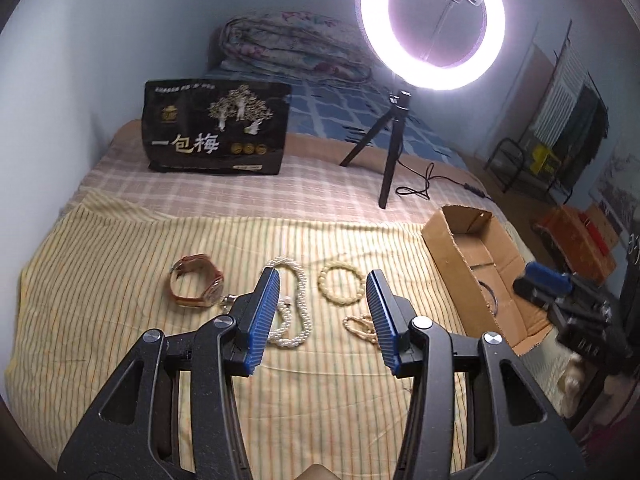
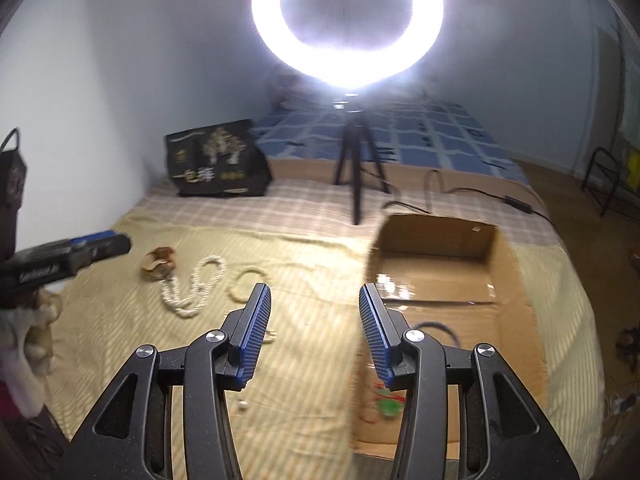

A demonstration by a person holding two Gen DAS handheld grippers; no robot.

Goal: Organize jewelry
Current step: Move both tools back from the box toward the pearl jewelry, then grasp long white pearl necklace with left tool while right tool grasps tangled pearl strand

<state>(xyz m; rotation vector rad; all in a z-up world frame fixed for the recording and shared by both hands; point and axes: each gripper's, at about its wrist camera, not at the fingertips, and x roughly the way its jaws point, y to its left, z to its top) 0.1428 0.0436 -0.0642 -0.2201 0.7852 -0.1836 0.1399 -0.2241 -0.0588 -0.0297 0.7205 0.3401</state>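
Pearl strands are the chief hazard here: the white pearl necklace lies looped on the striped bedsheet, running partly behind the left finger of the left gripper, whose jaws stand wide apart and hold nothing. A pinch on one loop could, I judge, drag the rest along or let it slide out, since beads roll between flat pads. A cream bead bracelet sits between the two fingers, and a smaller bead string lies just beside the right finger, so a closing gripper might catch two pieces at once. The brown-strapped watch rests to the left, apart from the beads. The right gripper is also spread and empty, hovering at the near-left rim of the cardboard box, which already holds a dark ring-shaped piece and something red and green, too blurred to name. The soft bed may give under pressure, letting small pieces sink into folds, and the box's low wall could be nudged by a careless approach.
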